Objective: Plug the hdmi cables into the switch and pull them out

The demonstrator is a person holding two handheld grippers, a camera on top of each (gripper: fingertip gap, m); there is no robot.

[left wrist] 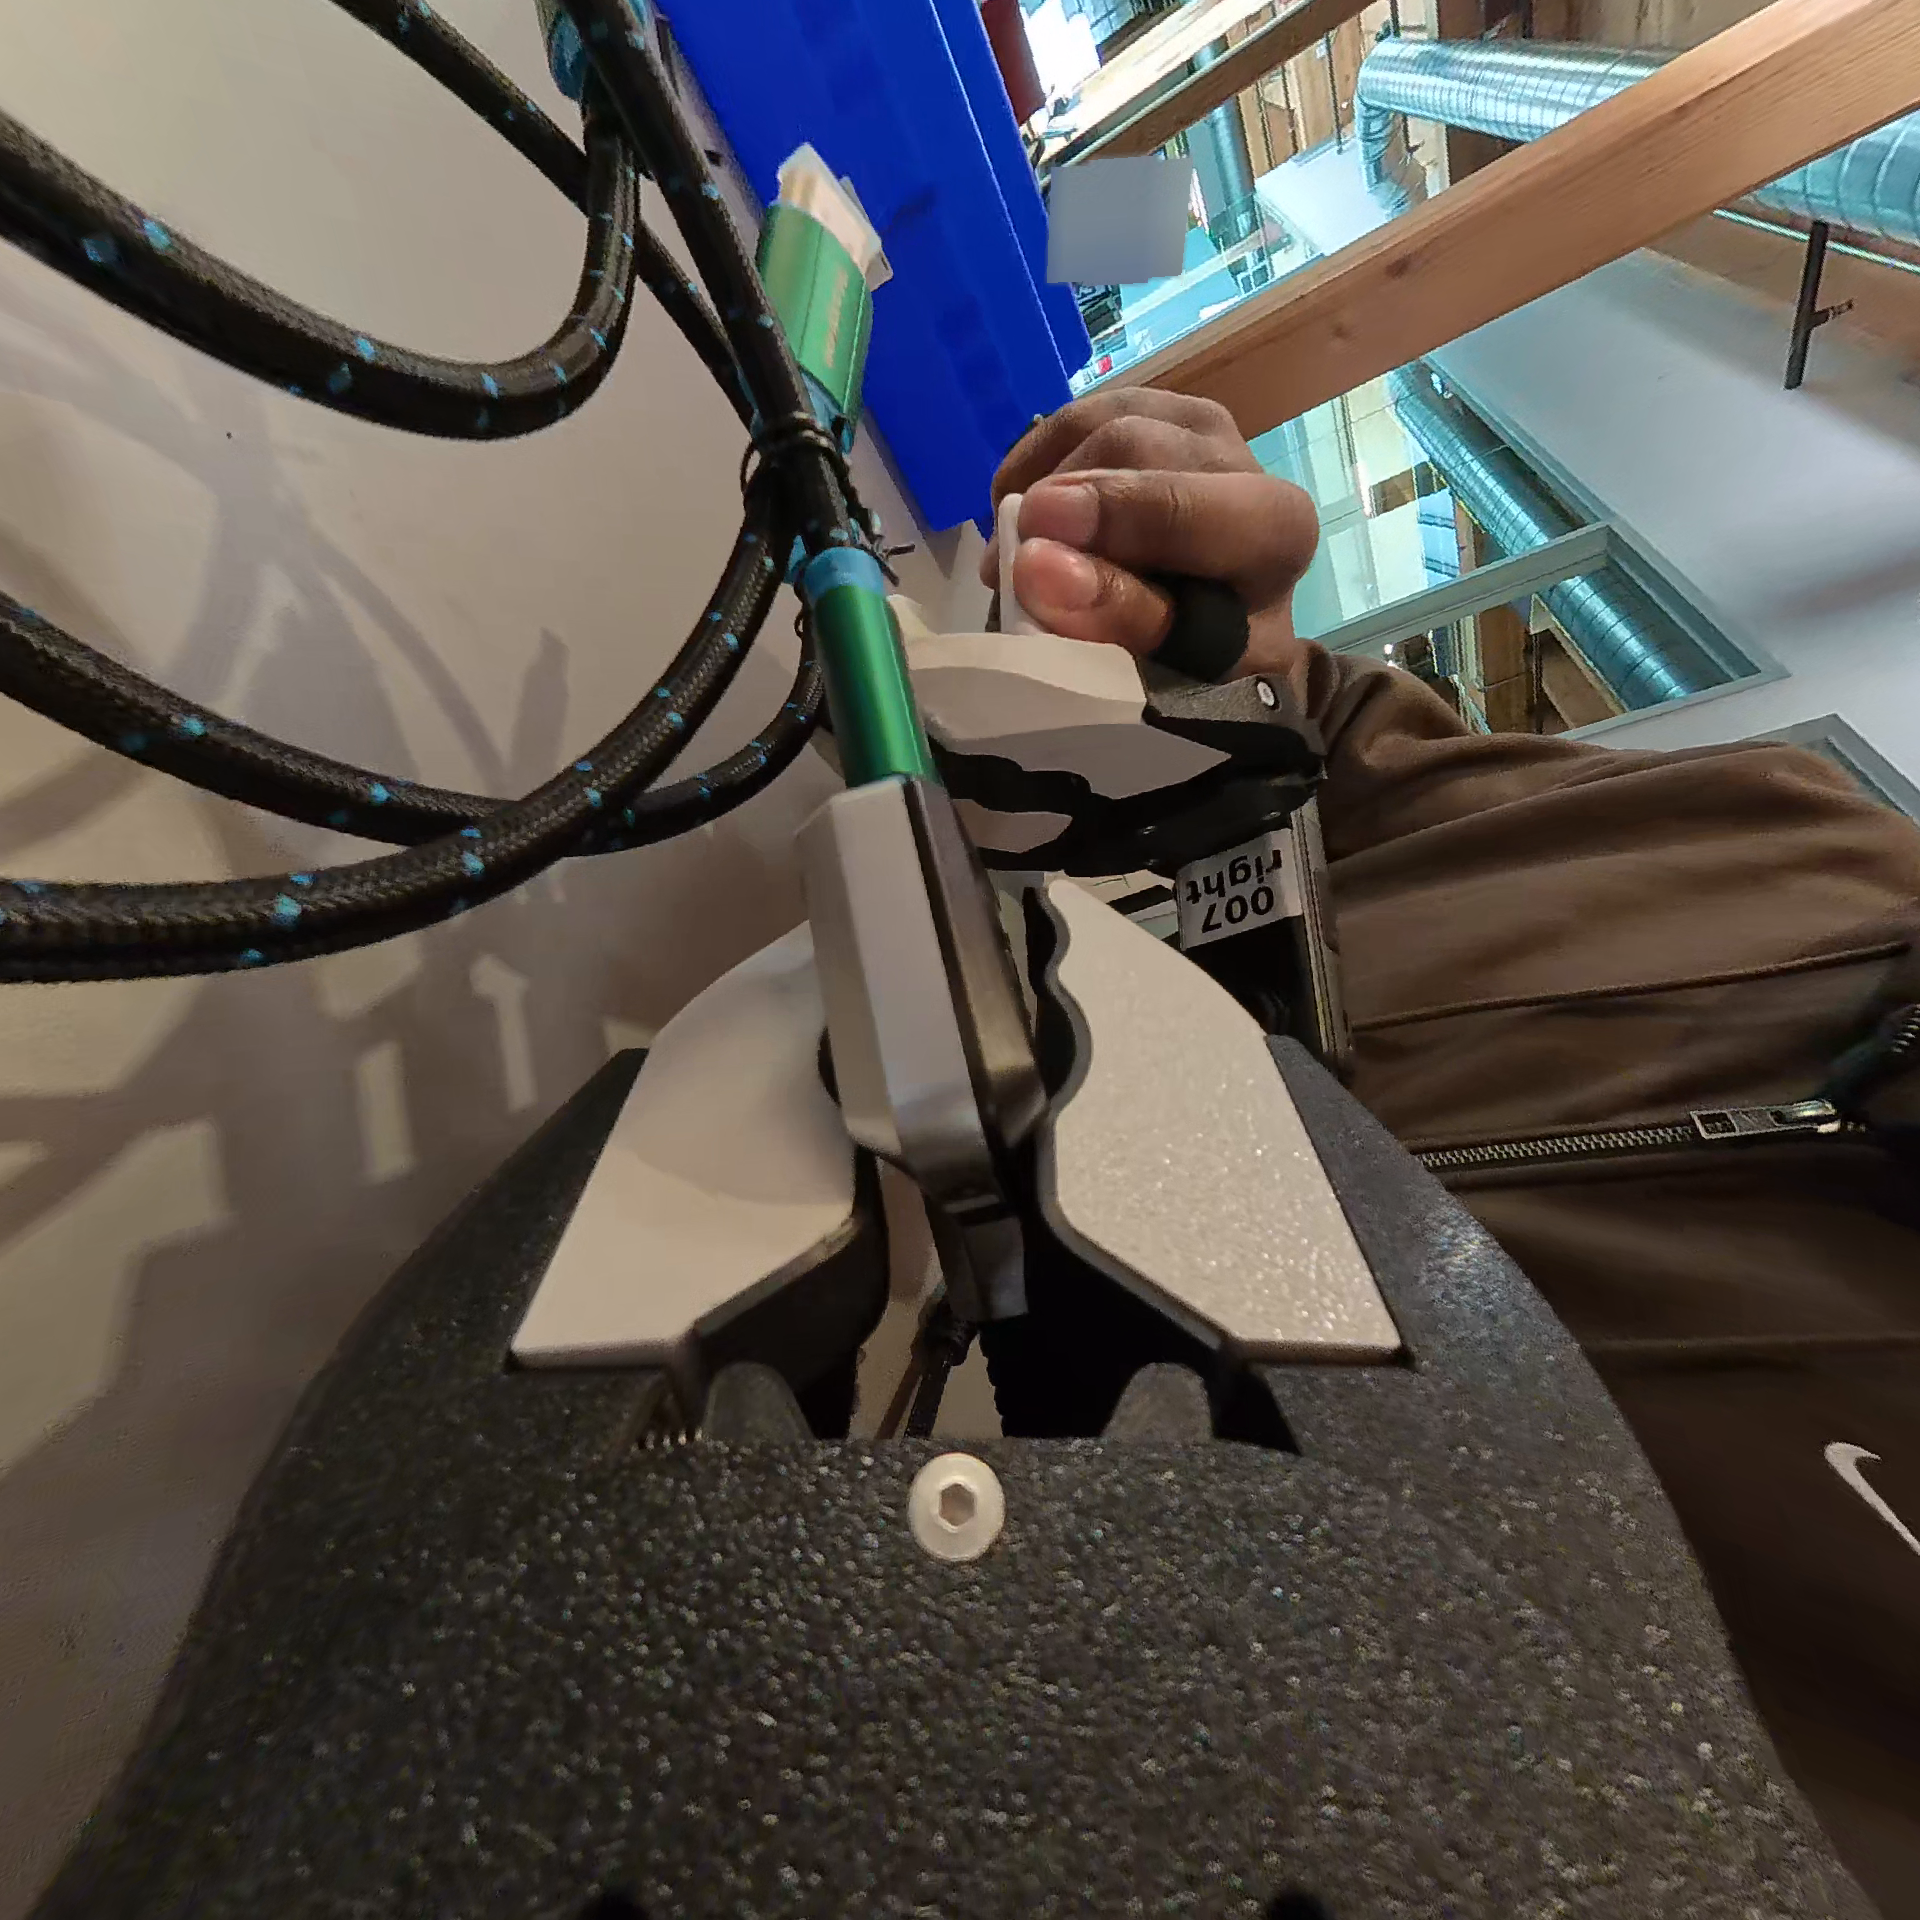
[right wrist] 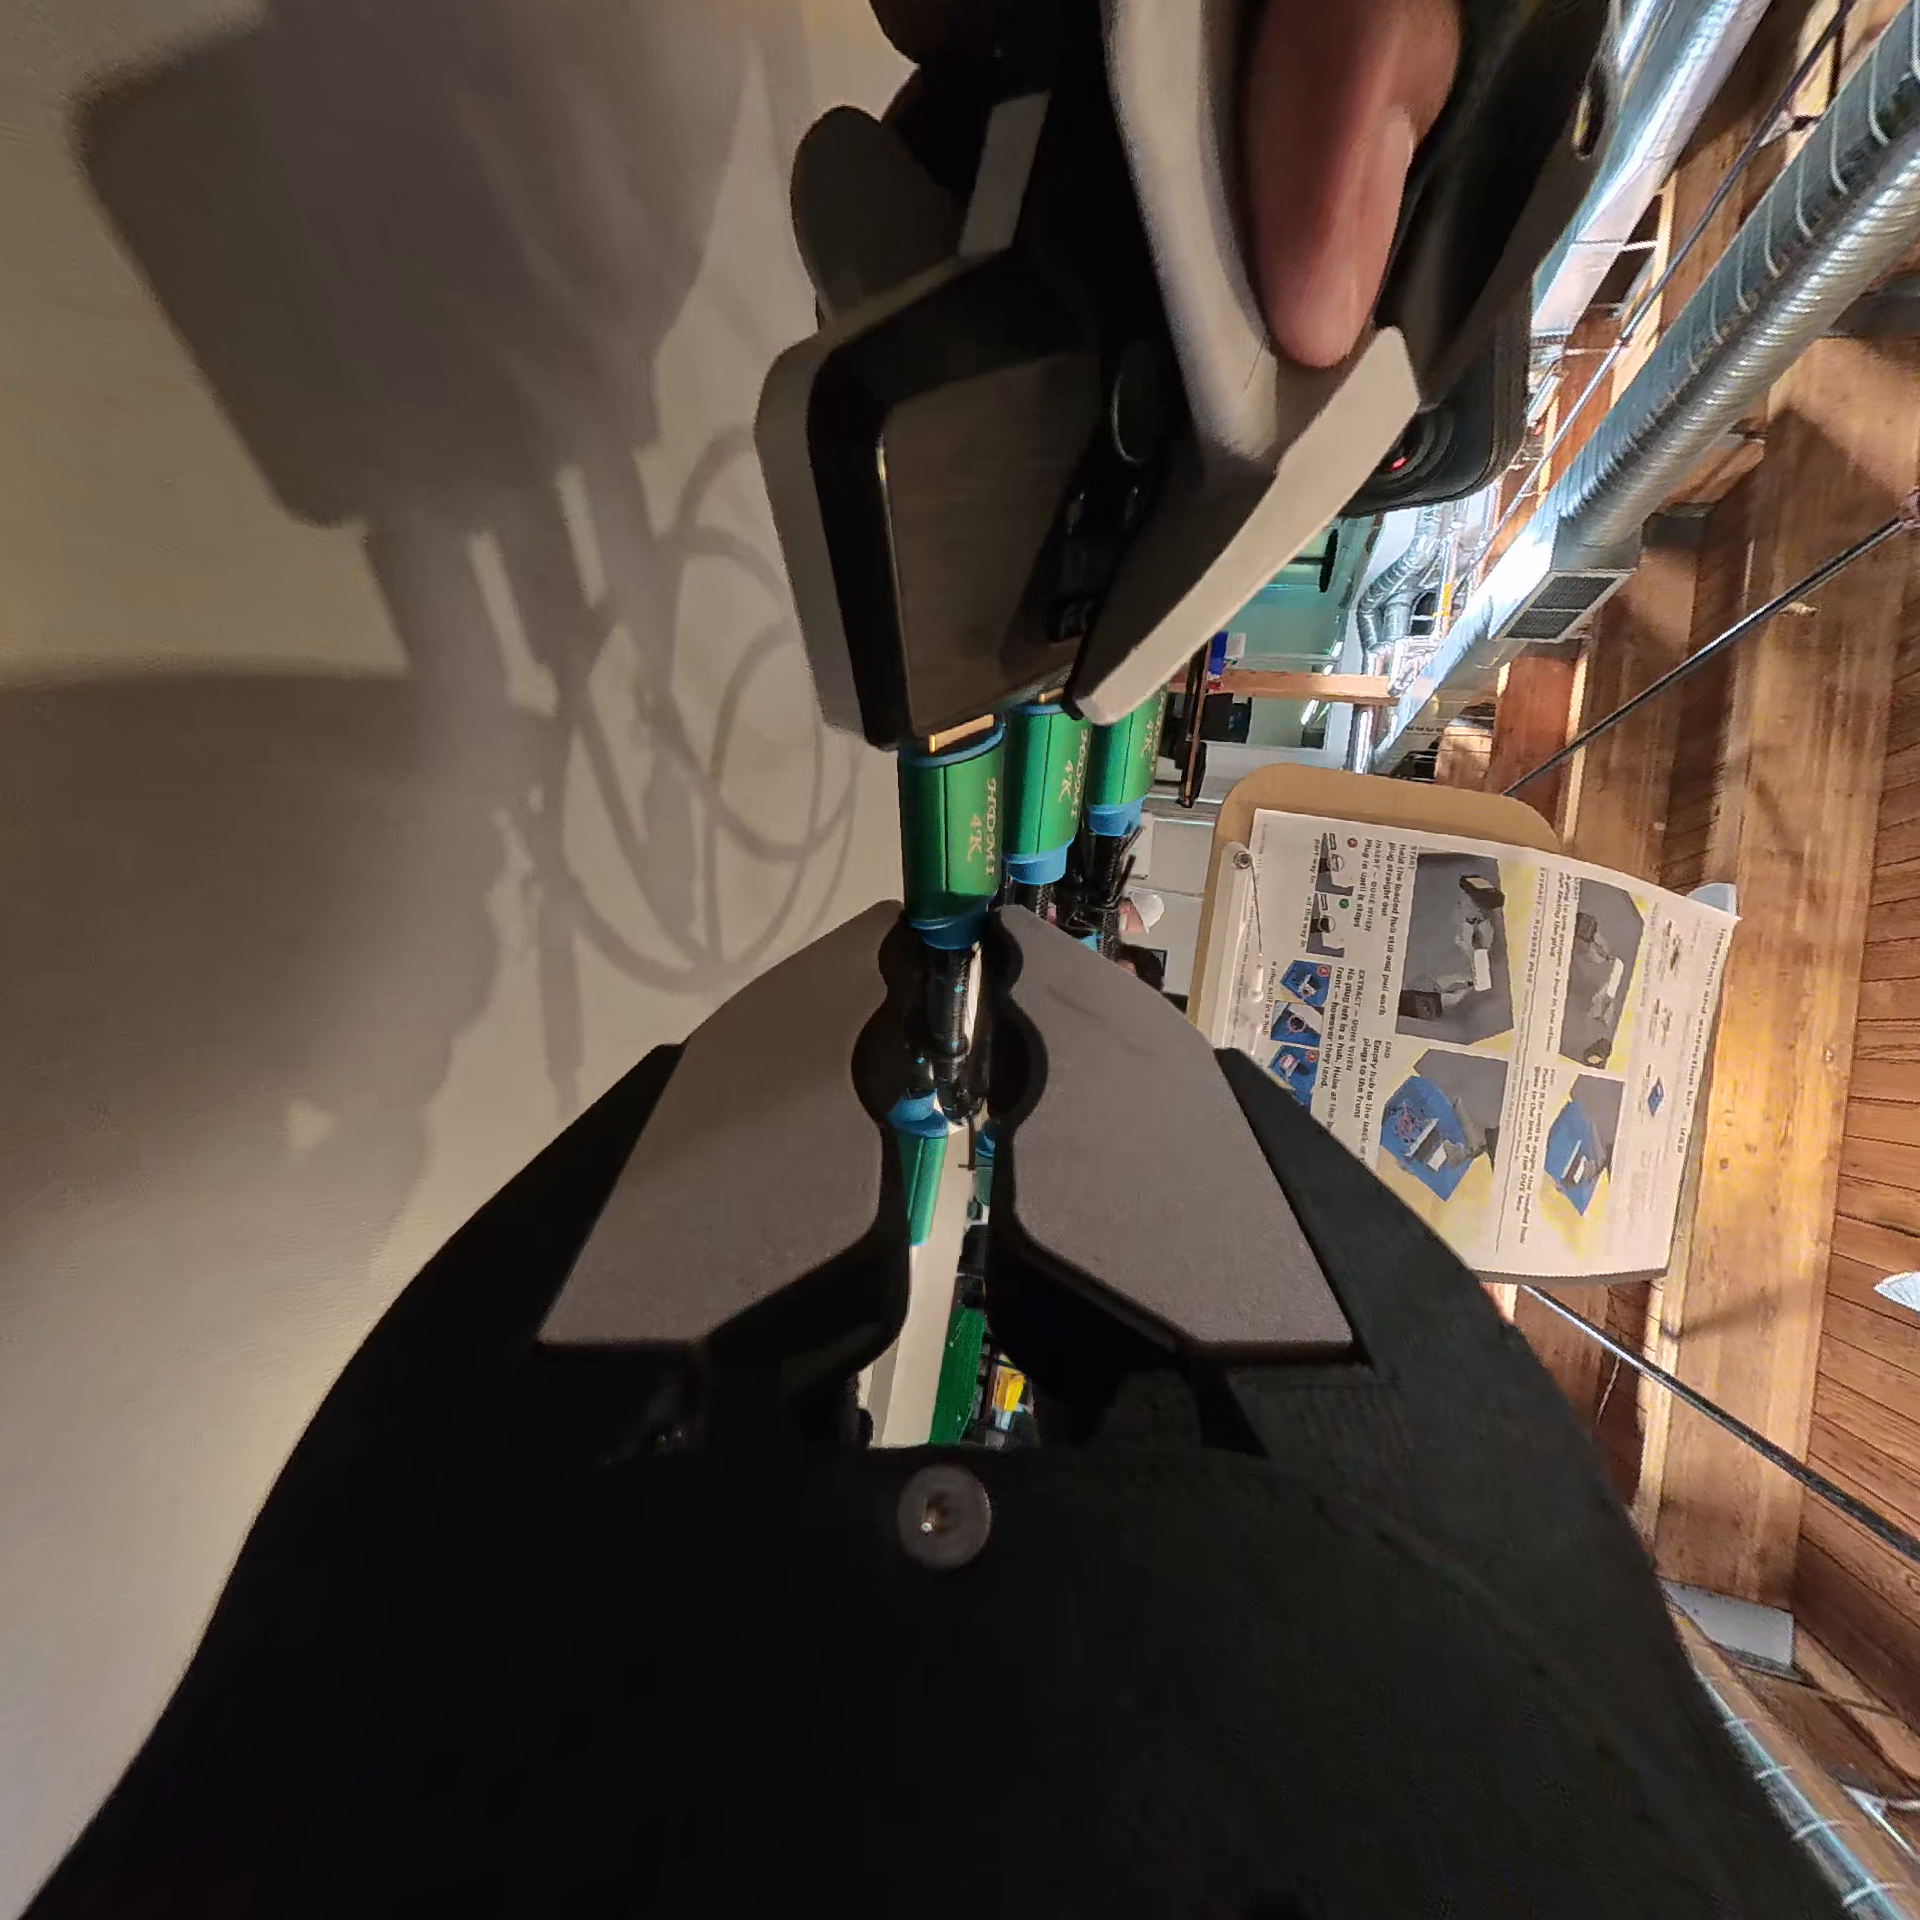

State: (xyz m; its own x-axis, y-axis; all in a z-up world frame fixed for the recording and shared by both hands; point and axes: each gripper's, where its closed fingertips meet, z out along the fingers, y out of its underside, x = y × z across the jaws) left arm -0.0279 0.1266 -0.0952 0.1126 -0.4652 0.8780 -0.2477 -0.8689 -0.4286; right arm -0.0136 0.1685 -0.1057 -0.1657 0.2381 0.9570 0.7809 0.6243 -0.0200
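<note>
Left tongs (left wrist: 971, 997) pinch a flat grey and black hub (left wrist: 914, 987). 3 green plugs (right wrist: 951, 831) are pushed into it, so none is out yet. Right tongs (right wrist: 945, 930) squeeze the black braided cable (right wrist: 940, 1013) just behind the nearest plug. More cable loops (left wrist: 312, 353) hang over the pale tabletop (left wrist: 208, 1143).

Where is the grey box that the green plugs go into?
The grey box sits between the left gripper's fingers, mid-frame in the left wrist view, with a green plug sticking out towards the right gripper.
</note>
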